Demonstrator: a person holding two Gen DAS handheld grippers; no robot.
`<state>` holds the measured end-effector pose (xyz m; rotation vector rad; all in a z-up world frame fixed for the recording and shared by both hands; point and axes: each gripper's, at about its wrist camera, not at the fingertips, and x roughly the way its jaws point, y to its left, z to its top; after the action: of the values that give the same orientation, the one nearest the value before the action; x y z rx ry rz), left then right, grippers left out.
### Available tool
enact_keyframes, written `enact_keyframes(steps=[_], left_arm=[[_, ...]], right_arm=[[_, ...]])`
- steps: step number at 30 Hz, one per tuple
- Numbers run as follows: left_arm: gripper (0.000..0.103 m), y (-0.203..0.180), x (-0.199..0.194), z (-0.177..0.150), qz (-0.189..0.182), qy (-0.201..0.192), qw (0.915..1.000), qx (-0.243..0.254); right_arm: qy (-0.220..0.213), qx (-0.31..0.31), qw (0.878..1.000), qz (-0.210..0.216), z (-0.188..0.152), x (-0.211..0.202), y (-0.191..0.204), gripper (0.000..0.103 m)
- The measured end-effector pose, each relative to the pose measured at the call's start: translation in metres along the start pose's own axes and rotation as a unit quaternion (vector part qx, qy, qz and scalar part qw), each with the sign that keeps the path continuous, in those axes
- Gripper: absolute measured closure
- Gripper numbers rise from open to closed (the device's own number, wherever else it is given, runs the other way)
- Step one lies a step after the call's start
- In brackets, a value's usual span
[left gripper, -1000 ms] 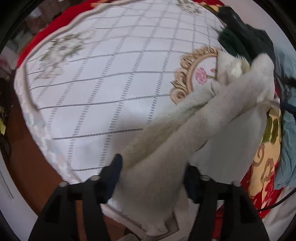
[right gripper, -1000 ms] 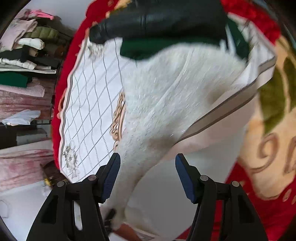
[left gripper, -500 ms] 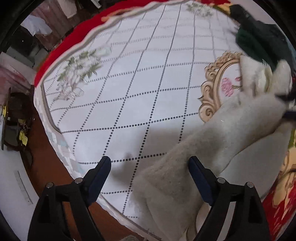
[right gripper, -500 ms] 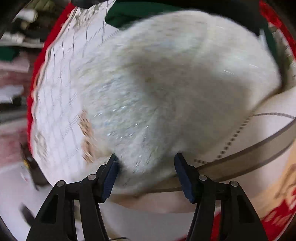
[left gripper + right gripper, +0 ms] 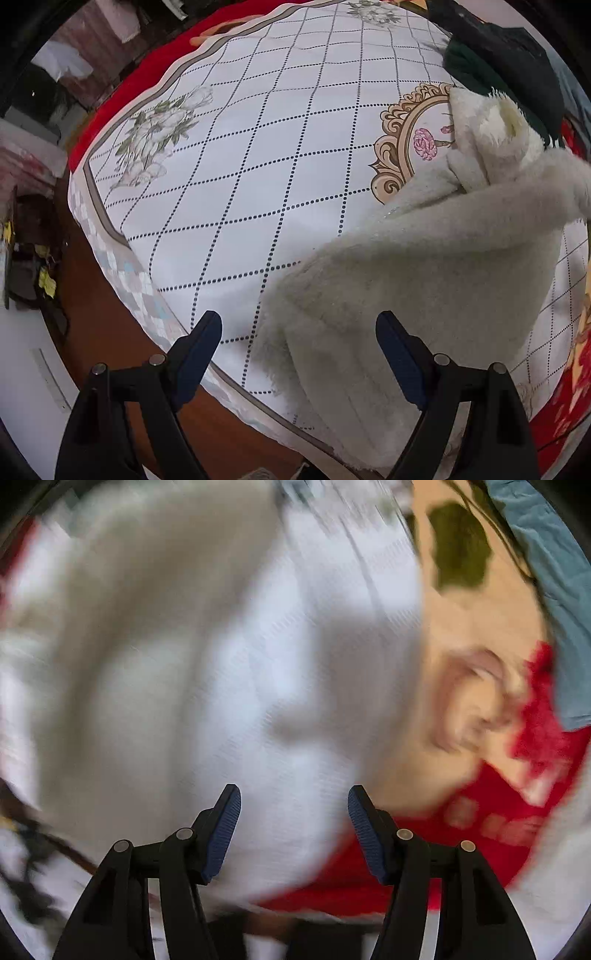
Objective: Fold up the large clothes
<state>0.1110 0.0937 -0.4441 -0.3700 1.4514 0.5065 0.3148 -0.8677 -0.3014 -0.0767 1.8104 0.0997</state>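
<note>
A fluffy off-white garment (image 5: 417, 280) lies bunched on the diamond-patterned white bedsheet (image 5: 258, 166), running from the near bed edge up to the gold medallion. Above its near end my left gripper (image 5: 299, 332) is wide open and points straight down. The fingers straddle the garment's left edge without pressing it. The right wrist view is heavily blurred. There the garment (image 5: 110, 627) shows as a pale grey mass on the left. My right gripper (image 5: 293, 812) stands open over the white sheet (image 5: 295, 646), with nothing between its blue pads (image 5: 229, 812).
Dark green and black clothes (image 5: 498, 59) are piled at the far right of the bed. A red floral blanket (image 5: 480, 830) and a teal cloth (image 5: 554, 572) lie to the right. The bed edge drops to a brown floor (image 5: 110, 332) at lower left.
My left gripper opened and let go of the garment, which now rests on the sheet. My right gripper swung off the garment to the right and now has only sheet beneath it.
</note>
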Motion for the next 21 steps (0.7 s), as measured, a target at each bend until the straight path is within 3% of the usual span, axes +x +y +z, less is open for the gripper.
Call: enact_keyframes(steps=[3,7,11,13,15,18,21], left_arm=[[0.018,-0.001,0.008,0.002,0.013,-0.001,0.9999,0.007],[0.018,0.005,0.024,0.007,0.033,0.007,0.9994,0.004],[0.018,0.017,0.028,0.004,0.031,0.01,0.9994,-0.011],[0.018,0.022,0.027,-0.001,0.016,0.012,0.9996,-0.021],[0.018,0.032,0.025,-0.011,-0.01,0.023,0.9986,-0.047],[0.018,0.05,0.02,-0.025,-0.044,0.037,0.9935,-0.098],[0.018,0.082,0.007,-0.046,-0.083,0.037,0.9786,-0.185]], right_arm=[[-0.04,0.012,0.991,0.128,0.022,-0.011,0.033,0.04],[-0.055,0.033,0.98,0.191,0.066,0.013,0.086,0.04],[-0.093,0.006,0.957,0.275,0.103,0.012,0.15,0.04],[-0.089,0.001,0.942,0.324,0.11,0.008,0.164,0.04],[-0.094,-0.004,0.935,0.341,0.11,-0.001,0.166,0.04],[-0.106,0.005,0.94,0.323,0.1,-0.011,0.149,0.04],[-0.106,0.011,0.951,0.292,0.087,-0.01,0.135,0.04]])
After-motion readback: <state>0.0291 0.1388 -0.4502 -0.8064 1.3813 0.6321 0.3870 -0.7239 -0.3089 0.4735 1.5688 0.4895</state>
